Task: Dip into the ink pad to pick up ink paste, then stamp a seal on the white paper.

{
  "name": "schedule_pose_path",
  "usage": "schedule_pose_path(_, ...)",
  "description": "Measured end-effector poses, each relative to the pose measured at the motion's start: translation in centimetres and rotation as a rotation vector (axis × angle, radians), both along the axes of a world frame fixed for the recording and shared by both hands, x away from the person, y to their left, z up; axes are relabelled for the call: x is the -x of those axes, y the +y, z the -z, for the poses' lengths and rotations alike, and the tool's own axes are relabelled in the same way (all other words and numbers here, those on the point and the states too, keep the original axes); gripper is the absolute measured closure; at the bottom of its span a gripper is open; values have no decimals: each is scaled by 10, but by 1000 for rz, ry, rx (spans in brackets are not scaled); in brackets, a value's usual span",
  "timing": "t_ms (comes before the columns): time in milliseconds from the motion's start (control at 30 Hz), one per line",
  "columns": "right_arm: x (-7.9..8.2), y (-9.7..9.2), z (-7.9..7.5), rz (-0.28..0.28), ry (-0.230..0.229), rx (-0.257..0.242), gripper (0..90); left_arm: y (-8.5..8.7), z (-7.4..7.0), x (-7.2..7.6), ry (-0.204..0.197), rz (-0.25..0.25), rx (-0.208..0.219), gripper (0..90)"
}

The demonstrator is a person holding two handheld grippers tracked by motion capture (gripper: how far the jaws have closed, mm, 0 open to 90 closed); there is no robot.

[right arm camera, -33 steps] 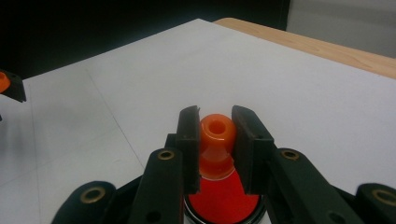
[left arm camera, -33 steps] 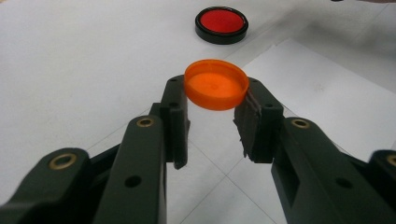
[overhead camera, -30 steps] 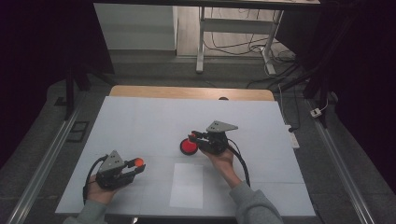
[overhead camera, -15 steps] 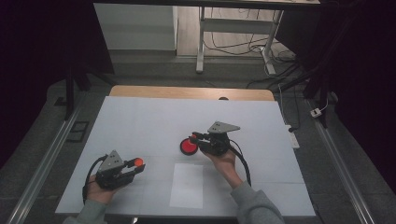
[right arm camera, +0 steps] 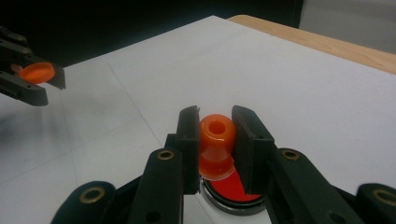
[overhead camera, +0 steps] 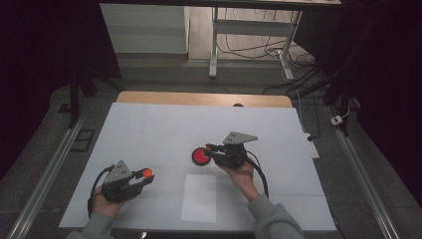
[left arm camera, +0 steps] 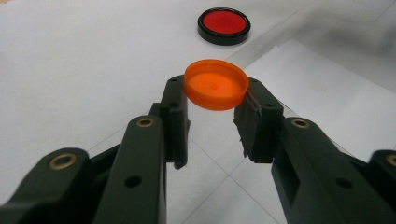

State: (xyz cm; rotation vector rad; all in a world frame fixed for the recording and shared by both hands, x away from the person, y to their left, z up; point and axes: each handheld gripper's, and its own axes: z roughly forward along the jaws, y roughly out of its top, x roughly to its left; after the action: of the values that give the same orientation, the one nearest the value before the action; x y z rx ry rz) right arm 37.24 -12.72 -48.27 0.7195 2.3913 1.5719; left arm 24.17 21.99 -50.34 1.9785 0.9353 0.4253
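No writing legible: orange cap (left arm camera: 215,84); red dish (left arm camera: 223,24).

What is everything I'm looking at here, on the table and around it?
Round orange plastic cap: one, orange, clamped between the left jaws, above the table.
Small orange plastic bottle: one, orange, held between the right jaws over the red dish.
Shallow round red dish with black rim: one, red and black, middle of the table.
White sheet of paper: one, white, near the table's front edge.
White table top: one, white, with a wooden strip at its far edge.
White-legged frame: one, on the floor behind.
Left gripper: black, shut on the cap.
Right gripper: black, shut on the bottle.
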Motion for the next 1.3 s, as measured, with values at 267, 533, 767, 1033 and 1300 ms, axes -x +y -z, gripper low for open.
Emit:
schedule_pose_path(267,4,-6,-1,-6,2,3,726,0,0,0,0,-1,-1,657)
schedule_pose_path(533,7,-9,-3,-8,-2,6,725,0,1,0,1,-3,-4,657)
schedule_pose_path(767,12,-8,-2,-20,-4,17,726,-1,0,0,-4,0,-12,656)
schedule_pose_path(1033,18,-7,-2,-34,-3,18,726,-1,1,0,-2,-1,-8,656)
schedule_pose_path(1300,23,-7,-2,-50,0,16,726,0,1,0,0,0,-7,656)
